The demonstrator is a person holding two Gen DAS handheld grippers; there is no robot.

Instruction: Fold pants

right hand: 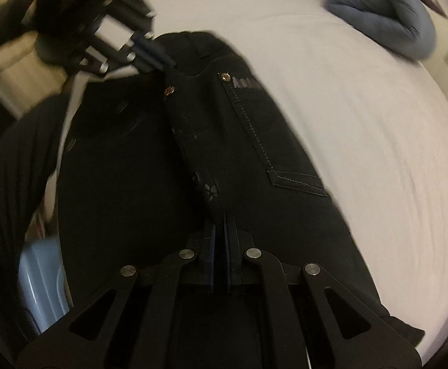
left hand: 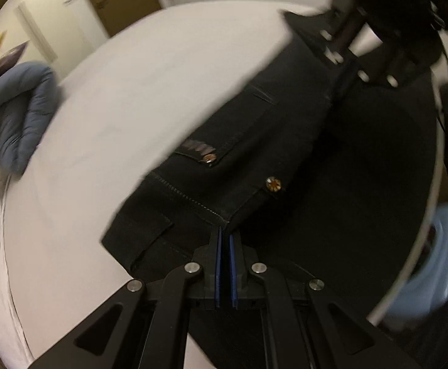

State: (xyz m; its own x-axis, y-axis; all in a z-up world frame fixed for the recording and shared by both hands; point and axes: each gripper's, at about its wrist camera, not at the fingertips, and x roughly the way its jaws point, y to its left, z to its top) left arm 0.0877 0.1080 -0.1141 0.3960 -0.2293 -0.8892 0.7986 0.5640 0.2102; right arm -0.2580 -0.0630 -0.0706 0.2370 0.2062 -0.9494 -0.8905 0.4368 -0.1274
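Both jaws are pressed together on black cloth: the left gripper point(left hand: 225, 236) pinches the waistband corner of the pants point(left hand: 254, 129), the right gripper point(right hand: 225, 215) pinches the same waist edge further along. The pants hang stretched between them over the near edge of the white bed point(left hand: 107, 98). The denim looks thick and fairly heavy yet limp; seamed edges give the firmest hold.

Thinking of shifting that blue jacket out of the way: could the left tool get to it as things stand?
Probably not right now. The left tool is shut on the black pants, so it would have to let go first. Otherwise only bare white bed lies between it and the blue jacket.
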